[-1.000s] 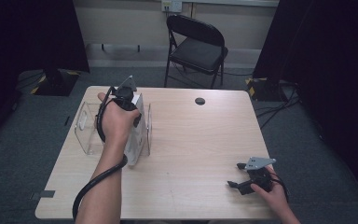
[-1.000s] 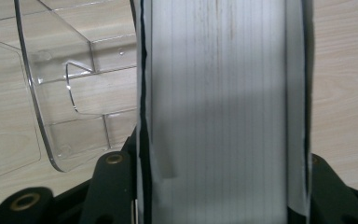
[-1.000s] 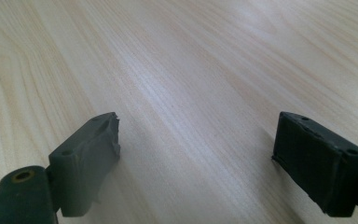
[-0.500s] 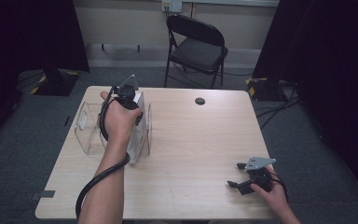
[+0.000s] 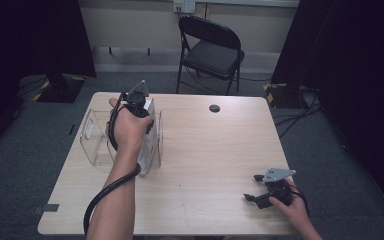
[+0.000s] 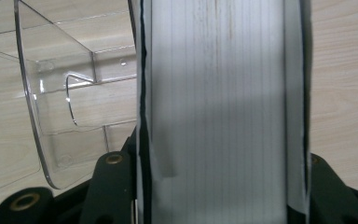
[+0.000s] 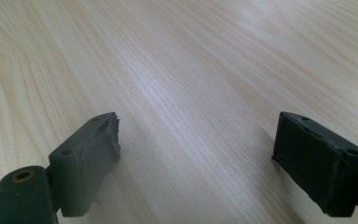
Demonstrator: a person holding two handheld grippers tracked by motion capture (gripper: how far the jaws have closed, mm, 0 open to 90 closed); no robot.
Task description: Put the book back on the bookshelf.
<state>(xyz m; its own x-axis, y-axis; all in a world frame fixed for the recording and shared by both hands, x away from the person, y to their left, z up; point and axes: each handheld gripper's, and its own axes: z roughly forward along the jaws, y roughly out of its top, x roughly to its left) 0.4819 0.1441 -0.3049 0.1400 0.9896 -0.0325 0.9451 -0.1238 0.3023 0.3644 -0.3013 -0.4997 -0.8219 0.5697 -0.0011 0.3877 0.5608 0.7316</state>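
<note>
Gripping a thick white book [image 6: 219, 112], page edges facing the camera, the left gripper [image 5: 139, 111] is clamped on it inside the clear acrylic rack [image 5: 91, 142]. Versus a second ago the hand sits slightly nearer the rack's front and the book stands upright in the rack's right-hand slot. My guess: slotting nearly done, release next. Right gripper [image 5: 261, 196] idles far right of the rack on the table [image 5: 210, 150], jaws apart, empty.
</note>
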